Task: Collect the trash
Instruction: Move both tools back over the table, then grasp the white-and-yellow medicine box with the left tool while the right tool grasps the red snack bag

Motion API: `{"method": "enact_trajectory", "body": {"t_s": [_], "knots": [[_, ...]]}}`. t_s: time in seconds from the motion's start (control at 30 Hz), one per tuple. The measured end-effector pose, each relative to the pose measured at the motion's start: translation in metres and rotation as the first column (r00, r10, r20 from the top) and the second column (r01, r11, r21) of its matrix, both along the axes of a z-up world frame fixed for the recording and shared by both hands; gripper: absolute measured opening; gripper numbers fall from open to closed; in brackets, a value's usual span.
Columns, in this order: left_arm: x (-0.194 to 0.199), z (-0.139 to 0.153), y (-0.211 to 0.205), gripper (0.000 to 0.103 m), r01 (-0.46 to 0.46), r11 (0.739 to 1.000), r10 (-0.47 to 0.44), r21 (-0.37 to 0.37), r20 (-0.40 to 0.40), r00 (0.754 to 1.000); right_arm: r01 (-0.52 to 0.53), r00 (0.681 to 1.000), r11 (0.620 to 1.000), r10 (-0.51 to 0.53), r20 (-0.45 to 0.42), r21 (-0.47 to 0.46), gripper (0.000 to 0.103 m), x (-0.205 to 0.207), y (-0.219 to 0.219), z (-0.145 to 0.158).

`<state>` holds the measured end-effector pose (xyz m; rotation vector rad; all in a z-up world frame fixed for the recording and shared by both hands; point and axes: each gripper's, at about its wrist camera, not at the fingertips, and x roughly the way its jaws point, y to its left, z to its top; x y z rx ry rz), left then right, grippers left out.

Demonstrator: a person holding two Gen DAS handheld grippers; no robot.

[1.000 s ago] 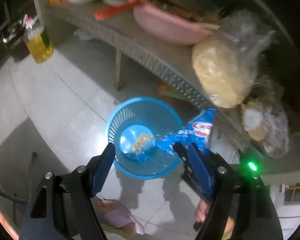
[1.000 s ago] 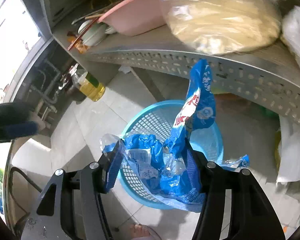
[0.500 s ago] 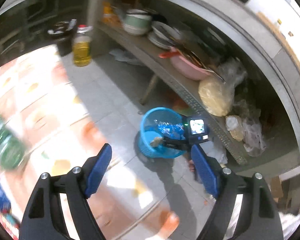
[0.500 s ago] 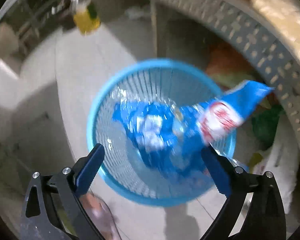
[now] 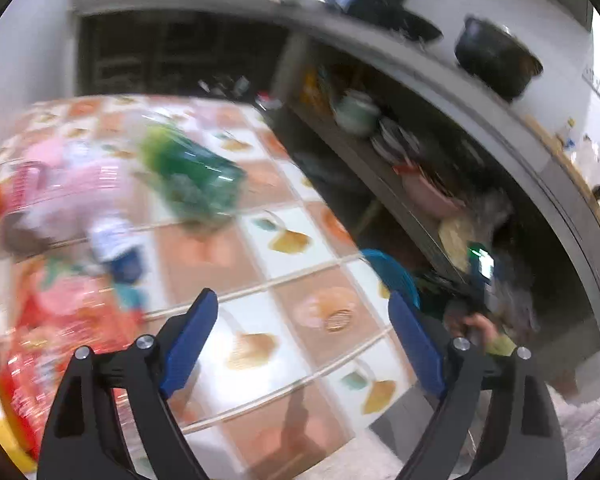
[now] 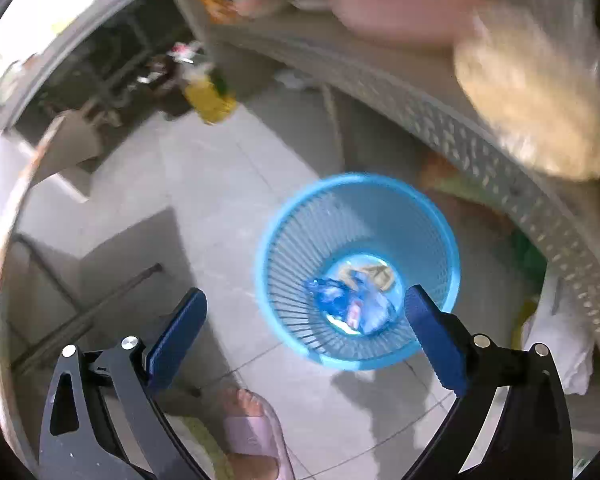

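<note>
A blue plastic wastebasket [image 6: 358, 268] stands on the grey floor; blue wrappers [image 6: 350, 304] lie at its bottom. My right gripper [image 6: 302, 322] is open and empty above the basket's near rim. My left gripper [image 5: 302, 326] is open and empty over a tiled-pattern table [image 5: 268, 280]. On that table, blurred, lie a green packet [image 5: 194, 176], a pink packet [image 5: 72, 188], a red packet [image 5: 68, 320] and a small blue-white item [image 5: 118, 248]. The basket's rim [image 5: 392, 272] shows past the table edge in the left wrist view.
A perforated metal shelf [image 6: 460, 120] holds a pink basin [image 6: 388, 4] and a bagged pale lump [image 6: 536, 96] right above the basket. An oil bottle [image 6: 210, 98] stands on the floor. A foot in a pink slipper [image 6: 252, 424] is near the basket.
The blue wrappers left my right gripper and dropped to the basket's bottom. My left gripper swung up and away from the basket to the table with its packets.
</note>
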<state>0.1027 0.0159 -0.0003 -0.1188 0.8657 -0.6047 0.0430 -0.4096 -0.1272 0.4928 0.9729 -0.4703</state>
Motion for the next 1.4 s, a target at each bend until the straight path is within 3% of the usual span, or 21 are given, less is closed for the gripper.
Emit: {"method": "enact_trajectory", "body": {"t_s": [0.2, 0.33, 0.47, 0.6, 0.67, 0.73, 0.8, 0.83, 0.93, 0.97, 1.07, 1.2, 1.27, 1.4], "knots": [[-0.03, 0.003, 0.053, 0.087, -0.097, 0.993, 0.09, 0.067, 0.098, 0.991, -0.081, 0.986, 0.988, 0.098, 0.132, -0.128, 0.095, -0.016, 0.084, 0.073], [-0.047, -0.002, 0.068, 0.093, -0.094, 0.992, 0.088, 0.081, 0.071, 0.994, -0.109, 0.968, 0.959, 0.163, 0.191, -0.263, 0.095, -0.017, 0.143, 0.117], [-0.083, -0.004, 0.092, 0.098, -0.178, 0.982, 0.183, -0.061, 0.083, 0.98, -0.148, 0.947, 0.924, 0.236, 0.219, -0.354, 0.095, -0.013, 0.192, 0.145], [-0.106, -0.015, 0.093, 0.098, -0.155, 0.982, 0.159, -0.103, 0.031, 0.987, -0.263, 0.903, 0.889, 0.364, 0.229, -0.376, 0.095, -0.003, 0.239, 0.166], [-0.114, -0.011, 0.092, 0.098, -0.136, 0.986, 0.142, -0.101, 0.062, 0.988, -0.324, 0.852, 0.892, 0.42, 0.312, -0.315, 0.095, 0.002, 0.254, 0.173], [-0.118, -0.007, 0.093, 0.098, -0.139, 0.985, 0.149, -0.105, 0.096, 0.984, -0.402, 0.781, 0.887, 0.462, 0.419, -0.229, 0.095, 0.004, 0.262, 0.175], [-0.119, -0.004, 0.101, 0.098, -0.145, 0.981, 0.16, -0.127, 0.122, 0.98, -0.497, 0.741, 0.855, 0.505, 0.443, -0.144, 0.095, 0.02, 0.275, 0.172], [-0.118, -0.004, 0.106, 0.098, -0.154, 0.98, 0.171, -0.13, 0.132, 0.976, -0.556, 0.734, 0.826, 0.538, 0.415, -0.087, 0.095, 0.034, 0.286, 0.167], [-0.108, -0.005, 0.118, 0.098, -0.223, 0.974, 0.226, -0.035, 0.164, 0.96, -0.645, 0.731, 0.758, 0.575, 0.366, 0.097, 0.095, 0.069, 0.312, 0.143], [-0.104, -0.005, 0.124, 0.098, -0.256, 0.967, 0.249, 0.011, 0.187, 0.95, -0.672, 0.725, 0.72, 0.59, 0.356, 0.174, 0.095, 0.08, 0.32, 0.132], [-0.102, -0.001, 0.138, 0.098, -0.323, 0.943, 0.294, 0.077, 0.254, 0.921, -0.691, 0.723, 0.65, 0.615, 0.315, 0.318, 0.09, 0.102, 0.342, 0.1], [-0.1, 0.001, 0.157, 0.098, -0.404, 0.903, 0.339, 0.146, 0.337, 0.878, -0.685, 0.718, 0.593, 0.648, 0.255, 0.423, 0.075, 0.119, 0.369, 0.073], [-0.098, 0.0, 0.164, 0.098, -0.415, 0.896, 0.346, 0.155, 0.342, 0.874, -0.683, 0.712, 0.569, 0.659, 0.243, 0.458, 0.072, 0.127, 0.38, 0.062], [-0.093, -0.009, 0.174, 0.098, -0.427, 0.885, 0.357, 0.185, 0.321, 0.877, -0.681, 0.702, 0.544, 0.677, 0.223, 0.49, 0.05, 0.139, 0.394, 0.049]]}}
